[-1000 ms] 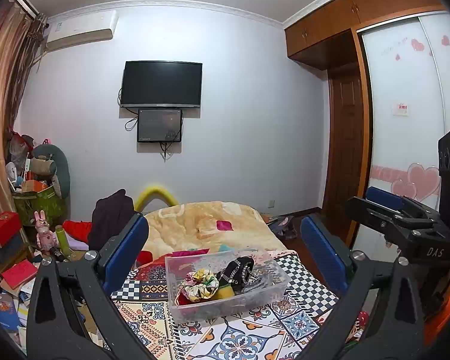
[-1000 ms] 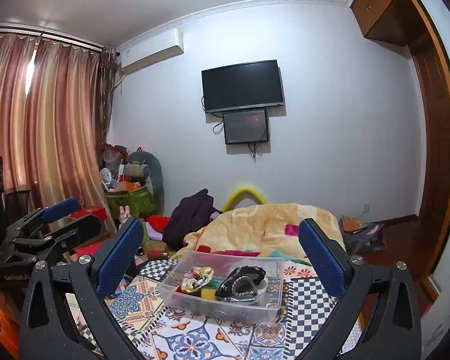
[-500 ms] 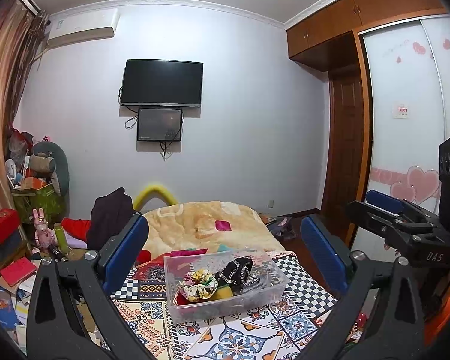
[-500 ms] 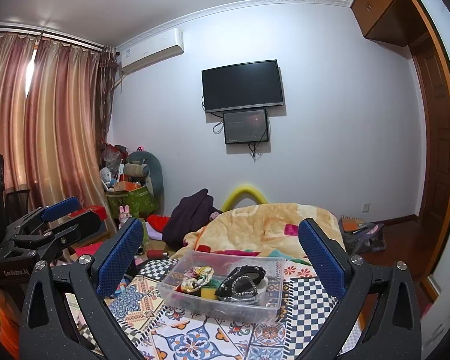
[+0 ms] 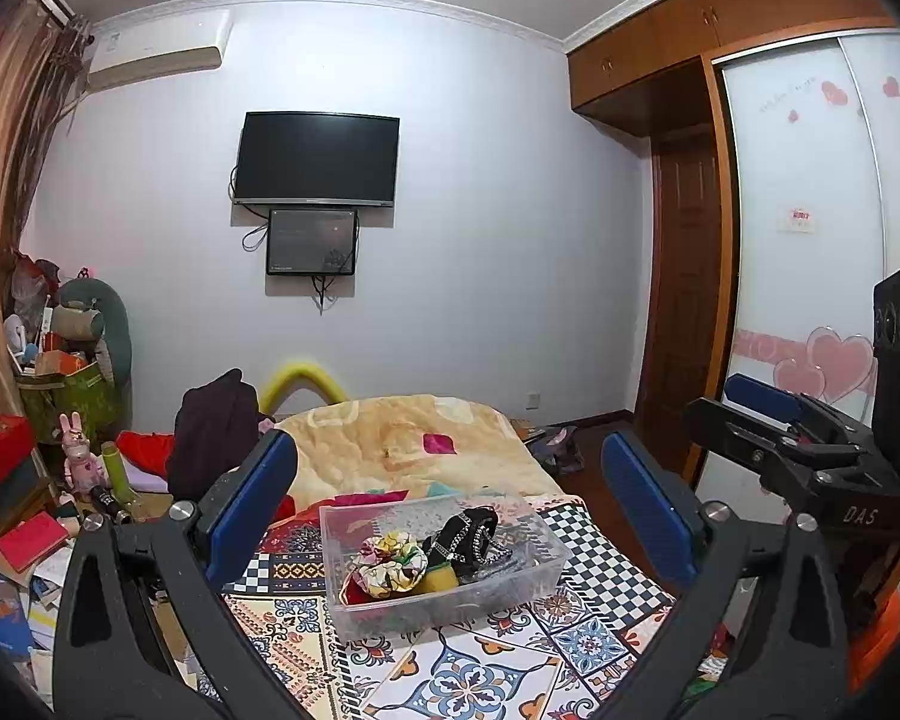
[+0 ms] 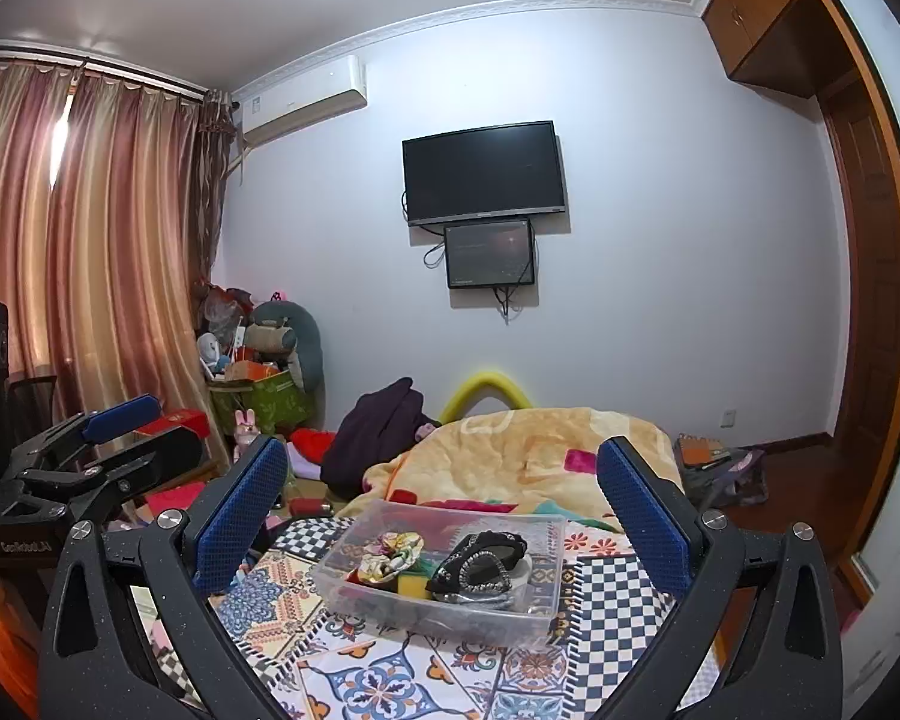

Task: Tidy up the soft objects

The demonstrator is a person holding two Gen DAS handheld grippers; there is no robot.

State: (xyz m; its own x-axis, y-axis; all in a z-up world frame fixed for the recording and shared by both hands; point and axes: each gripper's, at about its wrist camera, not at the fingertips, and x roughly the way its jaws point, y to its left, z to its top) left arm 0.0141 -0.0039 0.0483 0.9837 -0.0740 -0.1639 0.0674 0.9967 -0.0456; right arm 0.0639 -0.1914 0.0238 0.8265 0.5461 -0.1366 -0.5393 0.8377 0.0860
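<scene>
A clear plastic box (image 5: pixel 528 585) (image 6: pixel 354 600) sits on a patterned cloth (image 5: pixel 468 672) (image 6: pixel 390 678). It holds a floral scrunchie (image 5: pixel 390 561) (image 6: pixel 390 549), a black beaded soft item (image 5: pixel 468 537) (image 6: pixel 480 561) and a yellow sponge (image 5: pixel 441 579) (image 6: pixel 411 585). My left gripper (image 5: pixel 450 498) is open and empty, held back from the box and above it. My right gripper (image 6: pixel 444 510) is open and empty at about the same distance. Each gripper shows at the edge of the other's view: the right gripper (image 5: pixel 798 438), the left gripper (image 6: pixel 96 450).
A bed with a yellow-orange blanket (image 5: pixel 402 444) (image 6: pixel 528 456) lies behind the box. A dark garment (image 5: pixel 216 426), a pink rabbit toy (image 5: pixel 78 456) and piled boxes (image 5: pixel 6 480) are on the left. A wardrobe (image 5: pixel 810 240) stands on the right.
The left wrist view has shifted very slightly; the box and its contents have not moved. Both grippers stay open.
</scene>
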